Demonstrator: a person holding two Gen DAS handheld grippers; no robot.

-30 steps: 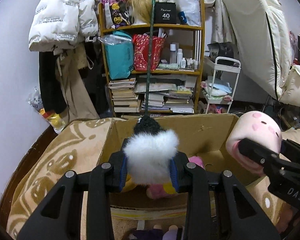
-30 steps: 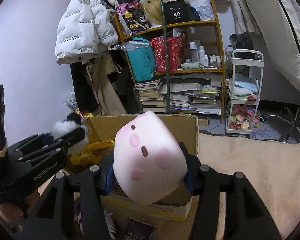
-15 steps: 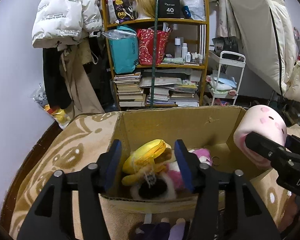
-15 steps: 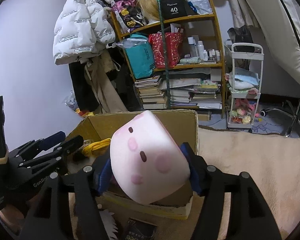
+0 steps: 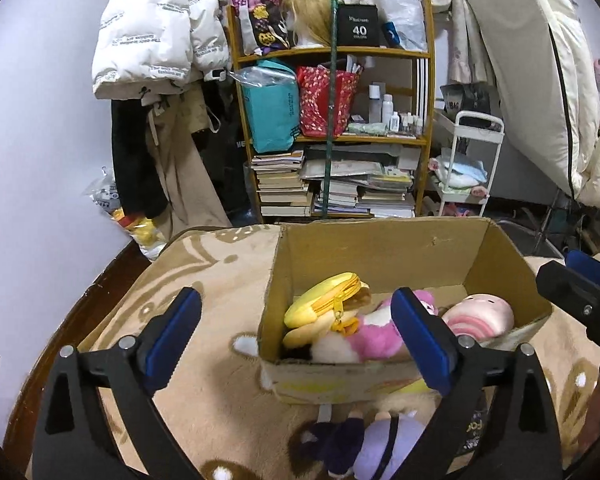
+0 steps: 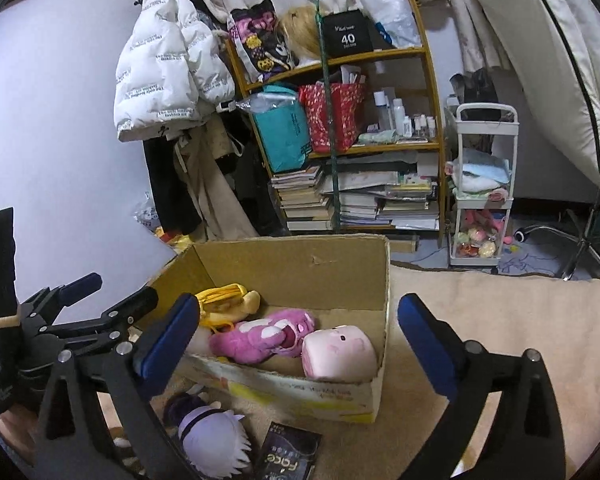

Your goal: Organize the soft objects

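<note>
Nearest lens, both claws spread, nothing between pads: left claw (image 5: 296, 332) and right claw (image 6: 298, 334) have just been opening. Below them, on blanket (image 5: 204, 276), purple doll (image 6: 212, 432) lies outside box (image 6: 300, 256), beside dark packet (image 6: 288, 456). Doll looks light, squashy; likely best pinched across plump head or body, not hair. Farther on, inside box: pink block plush (image 6: 338, 354), pink toy (image 6: 260, 334), yellow pouch (image 5: 324, 300). Beyond, bookshelf (image 5: 332, 136).
</note>
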